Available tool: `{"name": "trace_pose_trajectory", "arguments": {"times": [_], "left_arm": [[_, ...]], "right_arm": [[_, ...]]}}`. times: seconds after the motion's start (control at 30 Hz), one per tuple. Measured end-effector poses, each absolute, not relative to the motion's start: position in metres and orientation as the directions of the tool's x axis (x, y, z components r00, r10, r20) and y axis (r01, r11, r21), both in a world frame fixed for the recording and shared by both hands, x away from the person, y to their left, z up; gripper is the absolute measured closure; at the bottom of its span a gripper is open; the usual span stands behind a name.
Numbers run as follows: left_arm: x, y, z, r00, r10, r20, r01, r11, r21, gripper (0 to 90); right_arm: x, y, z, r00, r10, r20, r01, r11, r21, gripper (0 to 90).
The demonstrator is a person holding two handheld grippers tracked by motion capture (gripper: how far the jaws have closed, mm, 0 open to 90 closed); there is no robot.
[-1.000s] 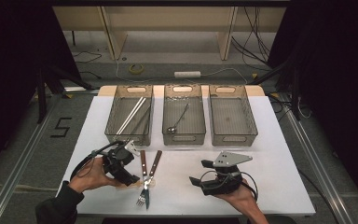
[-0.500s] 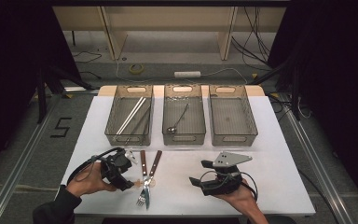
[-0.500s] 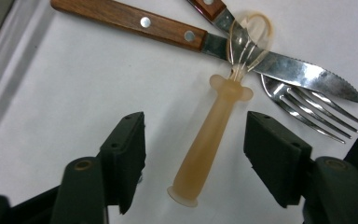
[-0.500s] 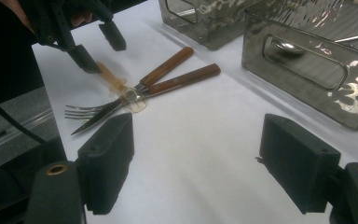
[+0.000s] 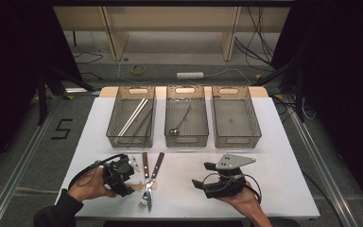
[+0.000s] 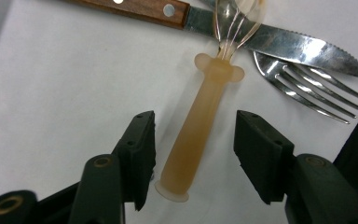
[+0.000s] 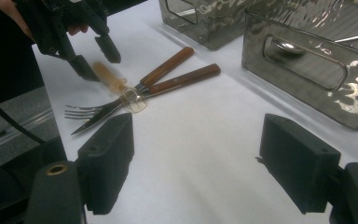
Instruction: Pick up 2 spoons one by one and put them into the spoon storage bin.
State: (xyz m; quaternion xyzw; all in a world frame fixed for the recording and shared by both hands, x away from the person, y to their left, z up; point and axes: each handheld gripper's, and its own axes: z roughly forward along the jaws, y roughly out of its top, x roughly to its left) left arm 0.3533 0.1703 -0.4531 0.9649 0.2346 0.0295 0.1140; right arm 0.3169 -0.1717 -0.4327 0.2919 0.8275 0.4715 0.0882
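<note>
From the high view, the left gripper (image 5: 127, 176) sits low on the white table (image 5: 274, 156) just left of the crossed steak knife (image 5: 146, 171) and fork (image 5: 151, 182). The right gripper (image 5: 203, 176) rests well apart on the right, in front of three grey bins (image 5: 184, 124).

In the left gripper view, the amber-handled plastic spoon (image 6: 196, 126) lies flat between the jaws, which have just been closing but do not yet press it; gaps remain on both sides. Its clear bowl rests on the knife blade (image 6: 289, 44), beside the fork tines (image 6: 317, 91). The handle is slim and slick, so an off-centre squeeze could likely flick it aside or drag the knife and fork along.

In the right gripper view, the right gripper's jaws stand spread wide over bare table, holding nothing.
</note>
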Motion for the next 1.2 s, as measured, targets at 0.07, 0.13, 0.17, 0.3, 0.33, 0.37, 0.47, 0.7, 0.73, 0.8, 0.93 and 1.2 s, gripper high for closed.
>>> {"name": "trace_pose_trajectory", "arguments": {"times": [0.07, 0.13, 0.17, 0.3, 0.33, 0.37, 0.47, 0.7, 0.73, 0.8, 0.93, 1.2], "left_arm": [[0.353, 0.17, -0.455, 0.891, 0.454, 0.005, 0.441, -0.868, 0.227, 50.2], [0.353, 0.17, -0.457, 0.89, 0.455, 0.009, 0.442, -0.869, 0.223, 51.6], [0.353, 0.17, -0.457, 0.893, 0.45, 0.01, 0.437, -0.873, 0.217, 52.7], [0.354, 0.17, -0.461, 0.898, 0.44, 0.007, 0.429, -0.879, 0.209, 57.1], [0.354, 0.169, -0.462, 0.895, 0.446, 0.006, 0.434, -0.875, 0.216, 57.9], [0.354, 0.169, -0.463, 0.898, 0.439, 0.005, 0.429, -0.88, 0.205, 59.1], [0.355, 0.17, -0.464, 0.902, 0.433, 0.006, 0.422, -0.883, 0.207, 61.9], [0.354, 0.169, -0.464, 0.907, 0.422, 0.009, 0.41, -0.887, 0.212, 67.6], [0.354, 0.169, -0.463, 0.912, 0.409, 0.011, 0.399, -0.894, 0.204, 68.3], [0.353, 0.169, -0.464, 0.916, 0.402, 0.011, 0.391, -0.896, 0.209, 70.0], [0.352, 0.169, -0.463, 0.93, 0.368, 0.019, 0.356, -0.91, 0.211, 72.9], [0.351, 0.168, -0.463, 0.944, 0.328, 0.034, 0.315, -0.927, 0.206, 74.3]], "right_arm": [[0.317, -0.172, -0.432, -0.815, 0.565, 0.131, 0.4, 0.384, 0.832, 27.1], [0.317, -0.172, -0.433, -0.814, 0.565, 0.132, 0.401, 0.384, 0.832, 27.1], [0.317, -0.172, -0.433, -0.814, 0.566, 0.129, 0.4, 0.386, 0.831, 27.1], [0.317, -0.172, -0.433, -0.814, 0.566, 0.13, 0.4, 0.385, 0.832, 27.1], [0.317, -0.172, -0.433, -0.815, 0.565, 0.13, 0.4, 0.385, 0.832, 27.1], [0.317, -0.172, -0.433, -0.815, 0.565, 0.13, 0.4, 0.386, 0.831, 27.1], [0.317, -0.172, -0.433, -0.814, 0.566, 0.13, 0.4, 0.385, 0.832, 27.1], [0.317, -0.171, -0.433, -0.814, 0.566, 0.13, 0.401, 0.386, 0.831, 27.1], [0.317, -0.172, -0.433, -0.814, 0.567, 0.129, 0.401, 0.386, 0.831, 27.1], [0.316, -0.172, -0.433, -0.815, 0.565, 0.13, 0.401, 0.386, 0.831, 27.1], [0.317, -0.172, -0.433, -0.814, 0.566, 0.13, 0.401, 0.387, 0.83, 27.1], [0.317, -0.172, -0.433, -0.814, 0.567, 0.129, 0.4, 0.386, 0.831, 27.1]]}}
